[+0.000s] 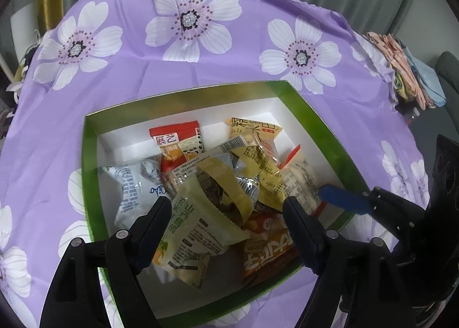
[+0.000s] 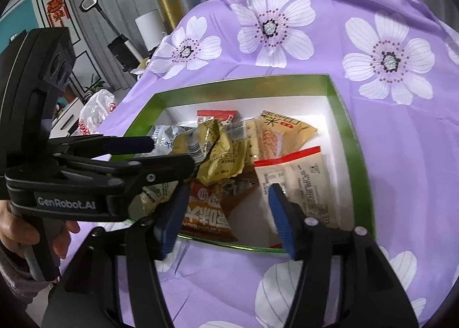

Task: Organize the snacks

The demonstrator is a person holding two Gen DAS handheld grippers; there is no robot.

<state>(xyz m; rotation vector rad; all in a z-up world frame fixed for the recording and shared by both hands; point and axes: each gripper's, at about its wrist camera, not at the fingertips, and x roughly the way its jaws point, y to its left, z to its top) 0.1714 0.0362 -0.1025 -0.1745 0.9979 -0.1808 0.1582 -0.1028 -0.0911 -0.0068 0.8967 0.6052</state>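
I have both grippers over the green-rimmed box [image 1: 94,184], which sits on a purple cloth printed with white flowers [image 1: 200,75] and fills the middle of both views; its inside is white and the snack packets lie heaped in it.

From the left wrist view, my left gripper [image 1: 226,207] stands with its jaws wide apart at the lower centre of the frame; a pale green packet [image 1: 198,230] lies between the fingers, but neither pad presses on it, so I hold nothing there; to its left lies a white and blue packet [image 1: 134,190], above it a red packet [image 1: 175,138] near the far wall, at upper right a yellow packet [image 1: 252,133], and at lower right an orange packet [image 1: 266,253] against the near rim; a crumpled gold wrapper [image 1: 223,176] tops the heap; my right gripper's blue-tipped finger [image 1: 341,199] pokes in from the right edge, over the box's right rim.

From the right wrist view, my right gripper [image 2: 226,207] is likewise well open at the lower centre; its blue pads [image 2: 279,213] straddle the near part of the box, above the orange packet and a cream packet with a red top edge [image 2: 304,179], gripping neither; my left gripper's body crosses in from the left of the frame, with a hand [image 2: 17,230] on its handle at lower left.
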